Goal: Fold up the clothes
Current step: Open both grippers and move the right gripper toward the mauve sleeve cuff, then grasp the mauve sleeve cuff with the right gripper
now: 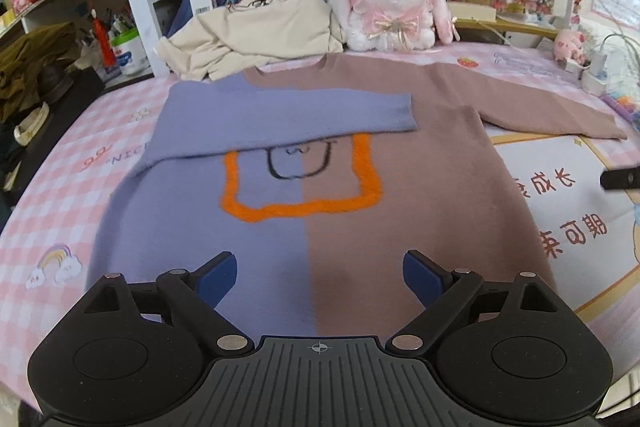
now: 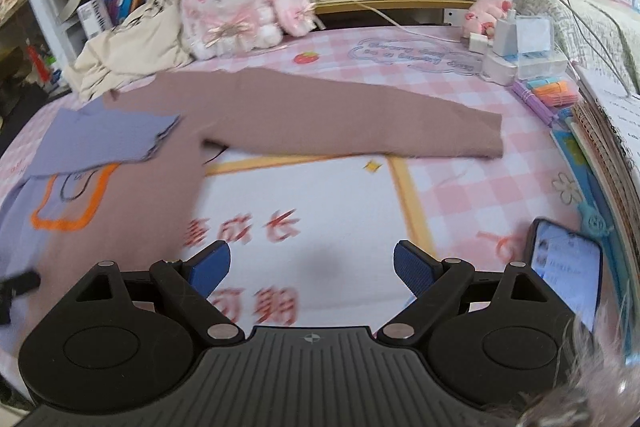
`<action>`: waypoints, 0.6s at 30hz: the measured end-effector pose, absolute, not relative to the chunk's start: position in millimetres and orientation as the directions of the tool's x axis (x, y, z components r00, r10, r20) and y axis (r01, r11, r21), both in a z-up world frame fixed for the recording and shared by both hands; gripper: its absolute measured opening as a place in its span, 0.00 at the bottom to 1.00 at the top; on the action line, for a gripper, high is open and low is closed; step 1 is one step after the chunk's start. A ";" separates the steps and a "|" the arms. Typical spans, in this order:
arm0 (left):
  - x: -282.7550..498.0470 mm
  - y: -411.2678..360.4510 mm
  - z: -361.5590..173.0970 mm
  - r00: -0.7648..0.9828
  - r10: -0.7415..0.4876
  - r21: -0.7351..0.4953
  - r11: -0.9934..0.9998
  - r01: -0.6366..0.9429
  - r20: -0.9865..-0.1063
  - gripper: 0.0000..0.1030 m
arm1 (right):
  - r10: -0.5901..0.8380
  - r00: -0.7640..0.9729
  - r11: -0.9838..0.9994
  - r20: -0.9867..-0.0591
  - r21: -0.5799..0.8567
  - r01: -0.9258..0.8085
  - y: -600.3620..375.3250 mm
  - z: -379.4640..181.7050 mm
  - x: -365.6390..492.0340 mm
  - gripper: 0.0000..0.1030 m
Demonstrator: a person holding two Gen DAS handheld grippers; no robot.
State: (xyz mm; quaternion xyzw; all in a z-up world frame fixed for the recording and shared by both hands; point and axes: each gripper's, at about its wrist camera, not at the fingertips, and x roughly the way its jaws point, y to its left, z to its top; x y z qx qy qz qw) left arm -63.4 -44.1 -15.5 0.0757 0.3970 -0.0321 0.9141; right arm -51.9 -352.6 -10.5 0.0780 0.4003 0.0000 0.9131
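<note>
The left gripper (image 1: 320,273) is held pitched downward, its jaws spread wide with nothing between them. The right gripper (image 2: 312,267) is angled down likewise, jaws parted wide and nothing gripped.

The sweater (image 1: 320,187) is split lavender-blue and dusty brown with an orange frame outline and a black drawn outline inside it, lying on a pink-and-white checked desk (image 1: 60,211) cover, beside a white-and-pink plush rabbit (image 1: 394,7) and a cream garment (image 1: 256,35).
</note>
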 end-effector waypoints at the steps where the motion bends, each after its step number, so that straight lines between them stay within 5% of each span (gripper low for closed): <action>1: -64.5 -49.9 -17.1 0.676 0.012 0.118 0.987 0.111 -0.737 0.90 | 0.063 0.684 0.986 -0.727 0.150 0.068 -361.1 -10.8 -47.5 0.86; 12: -74.2 -88.1 -21.2 0.631 0.119 0.198 0.979 0.057 -0.767 0.90 | -0.037 0.712 0.937 -0.701 0.224 0.269 -454.2 -13.2 4.3 0.82; 13: -74.5 -88.6 -20.6 0.629 0.126 0.200 0.979 0.048 -0.767 0.90 | -0.036 0.710 0.928 -0.703 0.239 0.284 -461.5 -13.4 8.3 0.80; 15: -74.6 -89.6 -19.3 0.627 0.138 0.204 0.978 0.035 -0.767 0.90 | -0.019 0.701 0.909 -0.713 0.280 0.310 -477.8 -15.7 17.1 0.57; 18: -74.4 -90.6 -17.7 0.625 0.154 0.211 0.977 0.018 -0.765 0.90 | -0.009 0.682 0.874 -0.732 0.325 0.360 -495.8 -20.8 25.6 0.49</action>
